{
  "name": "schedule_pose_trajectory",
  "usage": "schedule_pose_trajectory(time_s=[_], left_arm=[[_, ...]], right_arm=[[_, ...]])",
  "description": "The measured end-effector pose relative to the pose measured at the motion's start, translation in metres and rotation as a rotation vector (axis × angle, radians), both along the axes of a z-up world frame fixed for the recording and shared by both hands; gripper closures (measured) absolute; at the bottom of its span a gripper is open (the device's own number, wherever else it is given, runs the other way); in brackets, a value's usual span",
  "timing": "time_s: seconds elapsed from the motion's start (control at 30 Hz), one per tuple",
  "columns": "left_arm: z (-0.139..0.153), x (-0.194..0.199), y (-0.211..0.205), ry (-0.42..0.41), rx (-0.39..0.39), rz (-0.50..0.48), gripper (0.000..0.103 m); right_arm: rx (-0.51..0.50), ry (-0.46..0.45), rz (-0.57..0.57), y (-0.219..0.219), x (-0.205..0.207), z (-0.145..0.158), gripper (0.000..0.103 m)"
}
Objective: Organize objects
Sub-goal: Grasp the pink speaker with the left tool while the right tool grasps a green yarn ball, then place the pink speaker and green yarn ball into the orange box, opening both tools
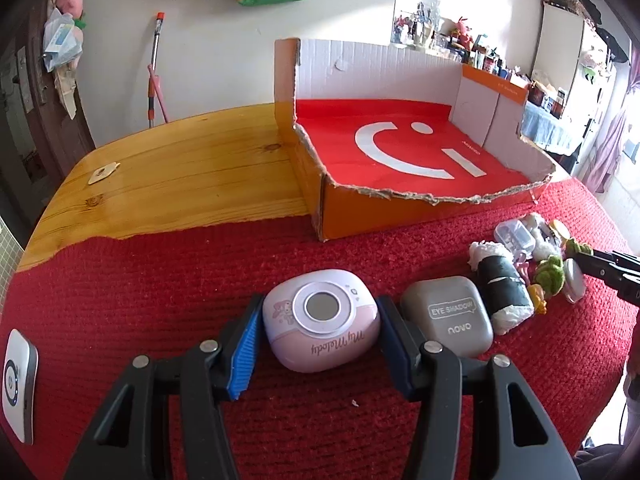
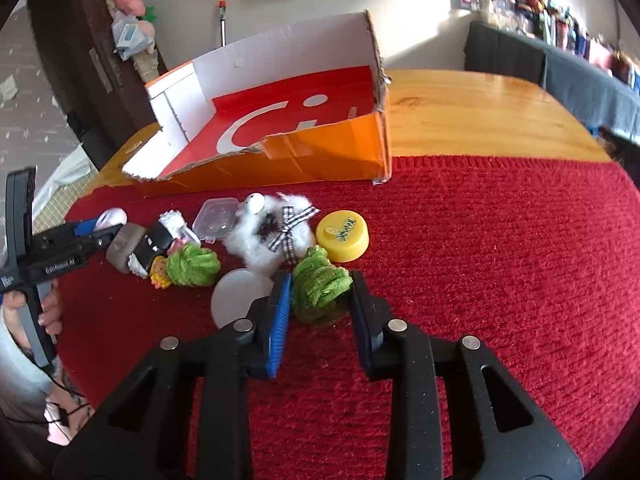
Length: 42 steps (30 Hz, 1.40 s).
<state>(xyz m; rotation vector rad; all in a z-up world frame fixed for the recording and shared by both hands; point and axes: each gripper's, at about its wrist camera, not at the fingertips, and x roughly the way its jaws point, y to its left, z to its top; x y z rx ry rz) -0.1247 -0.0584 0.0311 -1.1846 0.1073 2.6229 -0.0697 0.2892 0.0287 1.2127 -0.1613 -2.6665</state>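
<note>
Left tongs (image 1: 320,344) are gripping pink case (image 1: 320,320); right tongs (image 2: 320,304) are gripping green yarn tuft (image 2: 320,288); red cloth (image 2: 480,260) is covering desk (image 1: 180,168) beneath, box (image 1: 400,208) sitting ahead.

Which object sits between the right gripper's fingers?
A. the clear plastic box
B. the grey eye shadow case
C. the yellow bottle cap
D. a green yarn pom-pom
D: in the right wrist view the right gripper has its pads pressed against a green yarn pom-pom on the red cloth.

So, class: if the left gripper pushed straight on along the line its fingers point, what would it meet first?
The left gripper already has the pink case between its fingers, so that comes first. Beyond it lies bare red cloth, then probably the orange box; depth is unclear.
</note>
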Motion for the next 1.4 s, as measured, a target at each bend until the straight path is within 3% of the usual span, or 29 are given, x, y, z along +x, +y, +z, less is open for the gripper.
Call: schedule_pose_trajectory(time_s=[0.33,0.63,0.8,0.93,1.1,1.4], left_arm=[[0.030,0.022,0.008,0.091,0.019,-0.017,0.046],[0.045,0.028,0.011,0.114,0.040,-0.010,0.046],[0.067,0.019,0.016,0.146,0.063,-0.019,0.046],[0.075,-0.009,0.028,0.110,0.054,-0.039,0.046],[0.070,-0.049,0.048,0.016,0.009,-0.070,0.046],[0.044,-0.091,0.071,-0.157,-0.062,-0.126,0.046]], right_arm=[[0.042,0.088,0.024,-0.011,0.012,0.028,0.076],[0.024,0.093,0.033,-0.009,0.012,0.032,0.076],[0.049,0.149,0.045,-0.010,0.000,0.055,0.076],[0.085,0.167,0.079,-0.017,-0.033,0.078,0.076],[0.142,0.078,0.124,-0.026,-0.086,0.080,0.076],[0.255,-0.157,0.197,-0.044,-0.145,0.045,0.076]])
